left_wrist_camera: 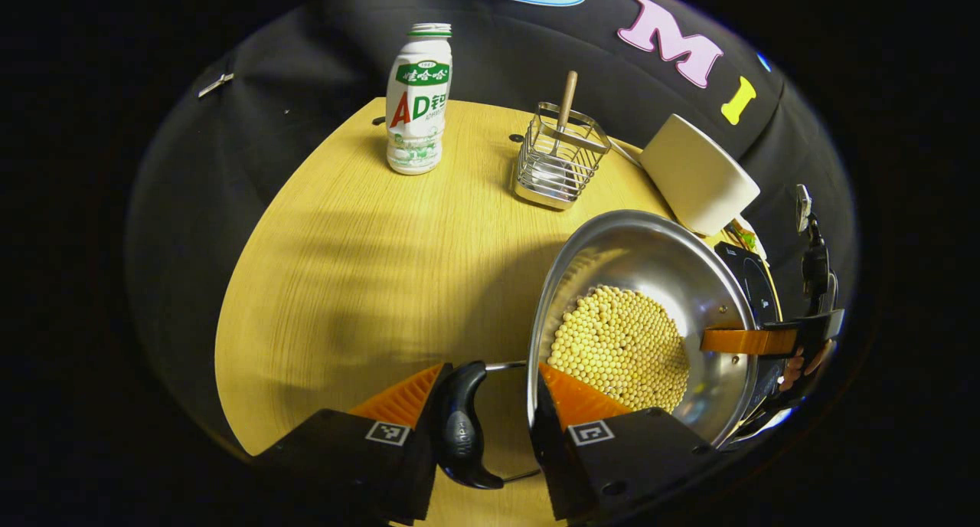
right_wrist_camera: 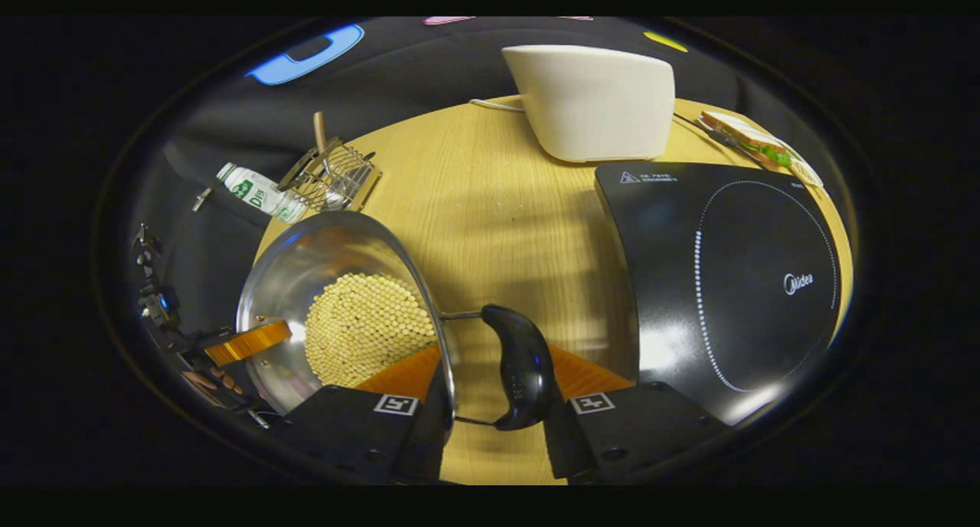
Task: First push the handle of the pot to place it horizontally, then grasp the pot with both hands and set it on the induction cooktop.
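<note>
Your table (right_wrist_camera: 490,205) carries the cooktop (right_wrist_camera: 727,282) on one side and the pot (left_wrist_camera: 643,312) of beans (left_wrist_camera: 620,351) apart from it, not yet on the cooktop. Your left gripper (left_wrist_camera: 486,393) straddles one pot handle (left_wrist_camera: 463,427), fingers spread, one finger inside the rim. Your right gripper (right_wrist_camera: 498,374) straddles the other handle (right_wrist_camera: 521,366) likewise, spread. Behind stand the white appliance (right_wrist_camera: 597,102), bottle (left_wrist_camera: 419,98) and wire basket (left_wrist_camera: 557,159).

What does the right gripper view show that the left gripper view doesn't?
Right gripper view: the cooktop with its whole ring, bare. Left gripper view: the table stretch from pot to bottle. Both: pot, beans, rack, bottle, and a handle between the fingers of left gripper and right gripper alike.
</note>
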`<state>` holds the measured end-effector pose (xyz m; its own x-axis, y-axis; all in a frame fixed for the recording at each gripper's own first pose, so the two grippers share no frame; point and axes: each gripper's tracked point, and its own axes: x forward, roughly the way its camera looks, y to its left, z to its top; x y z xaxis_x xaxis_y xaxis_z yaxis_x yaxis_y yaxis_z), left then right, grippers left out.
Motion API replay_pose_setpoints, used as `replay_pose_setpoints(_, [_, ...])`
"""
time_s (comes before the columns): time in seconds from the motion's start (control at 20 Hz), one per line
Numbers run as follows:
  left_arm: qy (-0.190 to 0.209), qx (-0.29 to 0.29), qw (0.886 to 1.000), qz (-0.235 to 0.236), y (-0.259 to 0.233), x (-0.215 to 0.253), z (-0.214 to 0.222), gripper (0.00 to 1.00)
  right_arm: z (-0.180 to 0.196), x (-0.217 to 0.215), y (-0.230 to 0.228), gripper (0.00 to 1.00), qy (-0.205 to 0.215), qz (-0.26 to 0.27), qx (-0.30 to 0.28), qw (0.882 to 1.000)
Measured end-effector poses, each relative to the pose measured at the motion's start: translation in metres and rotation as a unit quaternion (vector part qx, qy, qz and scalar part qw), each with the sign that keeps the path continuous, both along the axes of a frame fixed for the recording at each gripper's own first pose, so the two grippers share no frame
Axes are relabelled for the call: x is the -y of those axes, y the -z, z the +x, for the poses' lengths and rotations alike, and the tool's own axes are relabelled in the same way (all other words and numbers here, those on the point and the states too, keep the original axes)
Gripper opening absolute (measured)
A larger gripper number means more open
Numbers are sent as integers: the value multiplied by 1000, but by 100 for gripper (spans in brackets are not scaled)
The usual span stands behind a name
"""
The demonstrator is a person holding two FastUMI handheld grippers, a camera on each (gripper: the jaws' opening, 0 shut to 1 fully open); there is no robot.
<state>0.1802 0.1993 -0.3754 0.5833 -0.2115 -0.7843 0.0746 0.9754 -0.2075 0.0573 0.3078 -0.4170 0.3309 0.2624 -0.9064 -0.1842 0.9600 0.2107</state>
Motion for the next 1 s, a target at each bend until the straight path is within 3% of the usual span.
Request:
replay_pose_setpoints(0.4, [-4, 18, 1000, 18, -47, 33, -22, 60, 0, 33, -45, 57, -10, 17, 15, 1000])
replay_pose_setpoints(1.0, [16, 27, 999, 9, -78, 206, -15, 60, 50, 190, -92, 57, 10, 11, 42, 999])
